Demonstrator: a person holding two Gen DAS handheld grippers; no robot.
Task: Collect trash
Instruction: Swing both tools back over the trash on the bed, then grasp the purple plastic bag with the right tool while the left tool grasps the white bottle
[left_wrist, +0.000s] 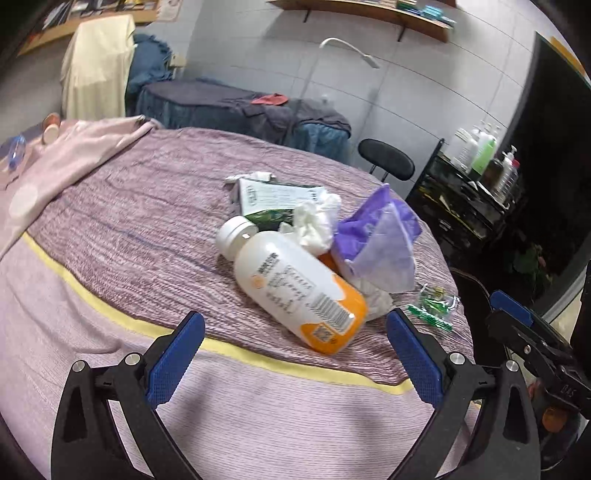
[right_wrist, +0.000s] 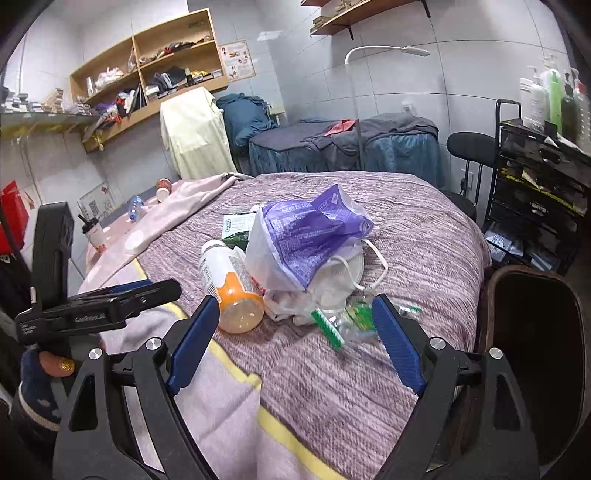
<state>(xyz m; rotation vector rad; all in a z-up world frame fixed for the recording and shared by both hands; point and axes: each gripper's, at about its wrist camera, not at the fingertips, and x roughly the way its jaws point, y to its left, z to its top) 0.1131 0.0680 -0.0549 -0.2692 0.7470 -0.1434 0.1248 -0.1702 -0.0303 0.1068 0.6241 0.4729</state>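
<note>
Left gripper (left_wrist: 295, 328) gaping wide, empty, just short of the white-and-orange plastic bottle (left_wrist: 295, 288) lying on the mauve striped bedspread (left_wrist: 147, 229); right gripper (right_wrist: 295, 317) equally wide, empty; purple-and-white crumpled wrapper (right_wrist: 306, 232) beside that bottle.

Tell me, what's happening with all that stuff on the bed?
A person holds a tool in each hand over a bed with a trash pile. The left tool is open before the white-and-orange bottle. The right tool is open near the green wrappers. Nothing is picked up yet. A dark bin stands beside the bed.
</note>
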